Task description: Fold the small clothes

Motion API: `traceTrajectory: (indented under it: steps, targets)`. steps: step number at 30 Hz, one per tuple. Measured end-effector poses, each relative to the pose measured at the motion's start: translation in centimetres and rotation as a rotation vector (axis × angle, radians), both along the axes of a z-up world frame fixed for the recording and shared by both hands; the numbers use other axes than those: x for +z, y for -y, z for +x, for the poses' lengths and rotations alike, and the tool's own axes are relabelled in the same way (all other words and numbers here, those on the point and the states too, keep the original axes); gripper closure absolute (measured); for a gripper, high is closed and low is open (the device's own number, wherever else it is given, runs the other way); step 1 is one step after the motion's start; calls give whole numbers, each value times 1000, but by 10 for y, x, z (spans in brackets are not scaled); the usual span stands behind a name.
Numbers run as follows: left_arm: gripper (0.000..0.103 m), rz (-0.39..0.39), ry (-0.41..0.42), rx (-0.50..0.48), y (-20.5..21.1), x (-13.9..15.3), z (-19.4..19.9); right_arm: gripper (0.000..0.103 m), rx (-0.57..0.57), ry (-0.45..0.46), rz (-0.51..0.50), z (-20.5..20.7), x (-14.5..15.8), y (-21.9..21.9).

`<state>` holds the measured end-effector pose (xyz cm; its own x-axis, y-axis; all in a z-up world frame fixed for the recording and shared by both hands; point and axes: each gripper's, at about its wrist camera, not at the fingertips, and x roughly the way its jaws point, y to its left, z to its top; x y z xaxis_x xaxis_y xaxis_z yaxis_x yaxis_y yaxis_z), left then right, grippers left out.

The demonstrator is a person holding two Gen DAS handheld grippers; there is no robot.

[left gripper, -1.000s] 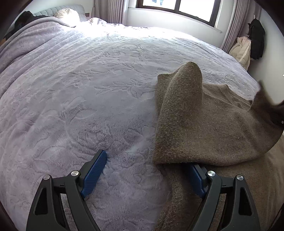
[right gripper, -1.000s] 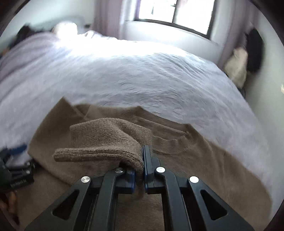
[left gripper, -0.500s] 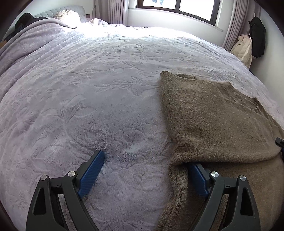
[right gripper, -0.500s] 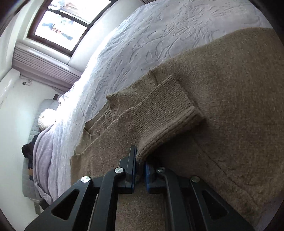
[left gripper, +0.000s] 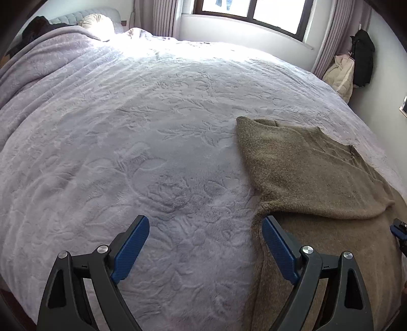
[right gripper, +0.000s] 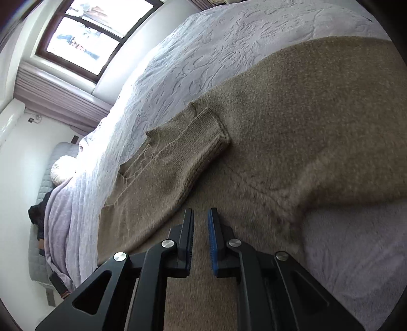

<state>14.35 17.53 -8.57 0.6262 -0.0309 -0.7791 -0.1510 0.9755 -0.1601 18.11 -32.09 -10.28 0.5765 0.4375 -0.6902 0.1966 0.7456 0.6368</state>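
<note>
Sweater (left gripper: 313, 175): olive-brown knit, flecked, ribbed at cuff (right gripper: 216, 132). Bed cover (left gripper: 152, 157): pale lilac plush, embossed leaf-and-flower pattern. Left hand-held gripper (left gripper: 203, 244): black frame, blue pads, silver screws. Right hand-held gripper (right gripper: 201, 239): same colours. Window frame (left gripper: 254, 20) dark brown; curtains (left gripper: 157, 17) mauve.
</note>
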Motion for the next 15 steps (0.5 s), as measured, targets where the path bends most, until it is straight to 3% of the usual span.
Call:
traceTrajectory:
  steps: [2,3,7,11,14,15]
  targets:
    - [12,-45,17,-52,-6,11,1,54,39,30,23,-15,1,-6]
    - [12,-78,23,-86,-7,17,7,50,59,50,28,-23,2,-11]
    - [12,-213,-57,-236,4,11,56,45,147,95,-32,-36,0,-40]
    - [12,-219,-169,-266,18,-18,109,45,168,113,-146,-42,-7,-57]
    - [25,-244,-205,-256,20,-31,119,45,168,122,-161,-42,-10,-57]
    - [45,-254,-194,-265,20,-29,118,45,168,129,-160,-43,-11,-56]
